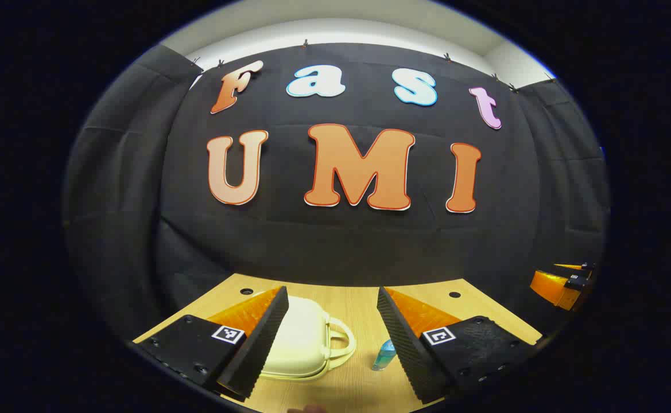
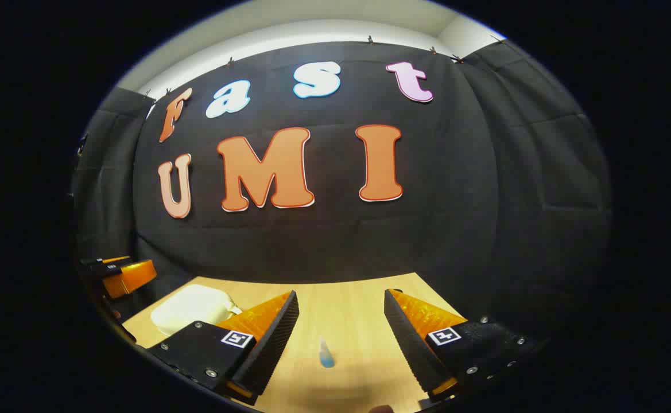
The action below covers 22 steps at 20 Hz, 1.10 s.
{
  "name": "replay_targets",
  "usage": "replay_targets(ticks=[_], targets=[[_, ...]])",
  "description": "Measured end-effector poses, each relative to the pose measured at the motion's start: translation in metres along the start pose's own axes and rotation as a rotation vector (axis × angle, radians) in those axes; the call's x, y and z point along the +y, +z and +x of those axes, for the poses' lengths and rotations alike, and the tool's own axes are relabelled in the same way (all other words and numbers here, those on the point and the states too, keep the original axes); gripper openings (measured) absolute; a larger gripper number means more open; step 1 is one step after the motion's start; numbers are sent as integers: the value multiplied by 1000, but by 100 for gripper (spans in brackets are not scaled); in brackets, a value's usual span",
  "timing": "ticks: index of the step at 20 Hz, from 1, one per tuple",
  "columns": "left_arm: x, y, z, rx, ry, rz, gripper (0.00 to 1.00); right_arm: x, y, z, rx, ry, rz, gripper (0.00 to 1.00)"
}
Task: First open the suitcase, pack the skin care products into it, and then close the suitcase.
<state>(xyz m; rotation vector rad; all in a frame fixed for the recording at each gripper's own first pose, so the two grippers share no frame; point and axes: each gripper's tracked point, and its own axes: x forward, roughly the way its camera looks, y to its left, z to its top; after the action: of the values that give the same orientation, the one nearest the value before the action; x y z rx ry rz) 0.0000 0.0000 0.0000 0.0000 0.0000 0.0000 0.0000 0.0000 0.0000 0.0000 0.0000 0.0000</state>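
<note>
The left gripper (image 1: 332, 321) hangs nearest the lens in the left gripper view, its fingers (image 1: 255, 344) spread wide with nothing between them, above the wooden counter (image 1: 358, 304). Just beyond its left finger lies the suitcase (image 1: 301, 338), a small cream hard-shell case, lid down and apparently still closed, its handle (image 1: 341, 341) turned toward the open middle of the counter. That handle side probably marks where the lid would be parted, so the gripper seems held here to line up on it.

A little way beyond the suitcase's handle stands a small blue skin care bottle (image 1: 383, 354), apart from the suitcase and partly hidden by the left gripper's right finger. In the right gripper view the right gripper (image 2: 341, 321) is also open and empty, the bottle (image 2: 326, 353) lying in line between its fingers but farther off, untouched; the suitcase (image 2: 192, 307) sits well off to one side.

The task looks to be at its start: opening not yet done.

For room, bare counter surrounds the suitcase on the bottle side and behind it up to the black cloth wall (image 1: 341, 241). The counter's far edge runs close behind the suitcase, so the lid may have little space to swing that way.
</note>
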Motion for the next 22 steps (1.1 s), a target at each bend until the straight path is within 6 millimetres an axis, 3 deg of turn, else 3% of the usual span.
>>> replay_targets(ticks=[6,8,11,14,17,22], targets=[[-1,1,26,-2,50,-14,97,-7,-2,29,12,6,-28,95],[2,4,35,24,45,12,97,3,-2,36,42,6,-9,95],[8,26,43,-42,27,64,94,20,6,46,10,29,-14,95],[3,14,54,-20,-11,51,96,22,6,45,-13,24,-25,95],[11,13,55,-21,5,3,97,18,0,45,15,14,-53,95],[25,9,55,-24,37,16,97,12,13,45,-13,7,-76,95]])
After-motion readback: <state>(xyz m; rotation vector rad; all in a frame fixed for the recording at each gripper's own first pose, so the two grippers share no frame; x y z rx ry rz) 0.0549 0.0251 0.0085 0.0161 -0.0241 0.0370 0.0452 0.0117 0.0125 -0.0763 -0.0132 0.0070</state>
